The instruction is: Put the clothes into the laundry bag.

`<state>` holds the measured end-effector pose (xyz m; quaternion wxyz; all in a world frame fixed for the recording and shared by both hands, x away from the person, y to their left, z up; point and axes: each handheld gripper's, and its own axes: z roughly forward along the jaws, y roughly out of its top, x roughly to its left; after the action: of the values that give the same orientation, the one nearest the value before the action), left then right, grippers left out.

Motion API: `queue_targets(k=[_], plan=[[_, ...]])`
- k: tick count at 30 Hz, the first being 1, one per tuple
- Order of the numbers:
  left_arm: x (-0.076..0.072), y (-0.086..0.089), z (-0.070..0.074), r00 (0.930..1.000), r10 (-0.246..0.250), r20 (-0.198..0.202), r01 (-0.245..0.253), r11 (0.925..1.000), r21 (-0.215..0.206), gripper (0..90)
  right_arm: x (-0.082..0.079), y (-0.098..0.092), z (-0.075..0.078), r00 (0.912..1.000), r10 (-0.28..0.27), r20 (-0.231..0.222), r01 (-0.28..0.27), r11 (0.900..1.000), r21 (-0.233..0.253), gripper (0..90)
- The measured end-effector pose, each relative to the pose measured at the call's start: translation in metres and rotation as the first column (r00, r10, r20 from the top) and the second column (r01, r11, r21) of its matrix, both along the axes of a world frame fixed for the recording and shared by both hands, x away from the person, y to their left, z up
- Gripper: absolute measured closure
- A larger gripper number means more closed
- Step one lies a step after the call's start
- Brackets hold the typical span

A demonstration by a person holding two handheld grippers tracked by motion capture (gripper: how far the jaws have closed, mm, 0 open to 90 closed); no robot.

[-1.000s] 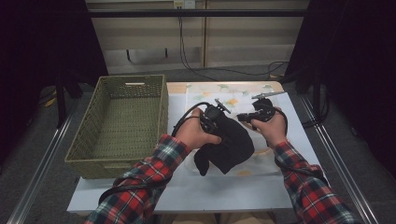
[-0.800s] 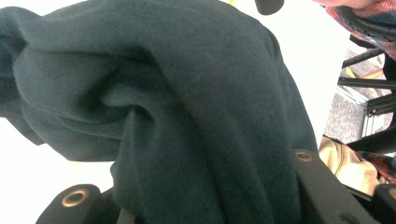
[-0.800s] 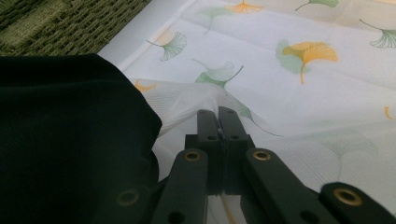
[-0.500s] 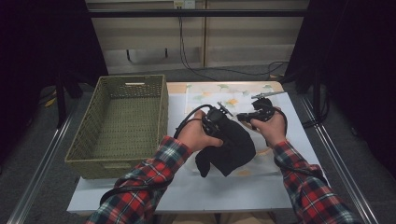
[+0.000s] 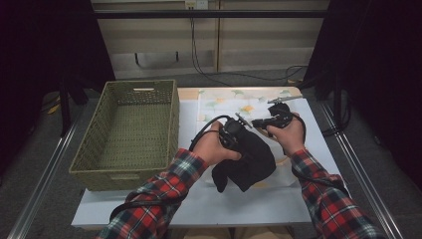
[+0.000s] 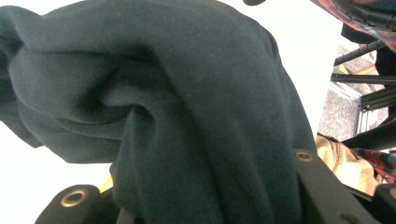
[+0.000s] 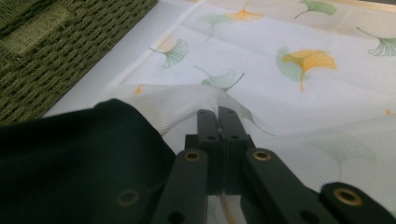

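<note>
We hold a dark garment [image 5: 247, 158] bunched up near the middle of the counter [image 5: 199, 204], on top of a white cloth printed with ginkgo leaves [image 5: 234, 102]. Our left tool [image 5: 230, 133] has its jaws clamped on a thick fold of the garment; in the left gripper view the fabric [image 6: 187, 116] bulges out between and above them. Our right tool [image 7: 218, 114] has its jaws pressed together with a pinch of the printed cloth's [image 7: 299, 93] edge between the tips, just beside the dark fabric [image 7: 79, 149].

As we judge it, the step in hand is parting the garment from the cloth beneath it, probably to carry it to the basket [image 5: 128, 130] on the left. To do that well we should keep the left grip deep in the fold so the heavy fabric does not slide out, hold the printed cloth down with the right tool, and lift the garment straight up before swinging left, so its hanging ends clear the basket's near wall.

By our count there is one dark garment, one printed cloth, one woven green basket, and two tools, one in each hand [image 5: 211, 147].
</note>
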<state>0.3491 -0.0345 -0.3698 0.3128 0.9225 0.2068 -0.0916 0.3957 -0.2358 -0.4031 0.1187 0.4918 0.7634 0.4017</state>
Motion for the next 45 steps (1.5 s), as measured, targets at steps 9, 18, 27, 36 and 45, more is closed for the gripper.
queue_targets(k=[9,18,27,36,45], plan=[[-0.001,-0.011,-0.009,0.9995,-0.031,0.008,0.031,0.9995,0.0,65.1,-0.001,0.001,0.003,0.9999,0.003,0.011,-0.003,1.0,0.017,89.8],[0.009,-0.01,-0.02,0.9984,-0.033,0.045,0.033,0.9993,0.018,64.0,-0.004,-0.001,0.005,0.9999,0.008,0.01,-0.008,1.0,0.023,89.7],[0.015,-0.004,-0.034,0.9995,-0.009,0.032,0.007,0.9983,0.057,63.0,-0.006,-0.002,0.008,0.9997,0.013,0.022,-0.014,0.999,0.032,89.8],[0.015,-0.01,-0.034,0.9988,-0.012,0.048,0.009,0.997,0.077,62.9,-0.007,0.0,0.008,0.9996,0.019,0.022,-0.02,0.999,0.036,89.8],[0.023,-0.008,-0.036,0.9938,0.067,0.088,-0.072,0.9956,0.06,61.9,-0.01,-0.002,0.009,0.9994,0.023,0.026,-0.024,0.999,0.044,89.8]])
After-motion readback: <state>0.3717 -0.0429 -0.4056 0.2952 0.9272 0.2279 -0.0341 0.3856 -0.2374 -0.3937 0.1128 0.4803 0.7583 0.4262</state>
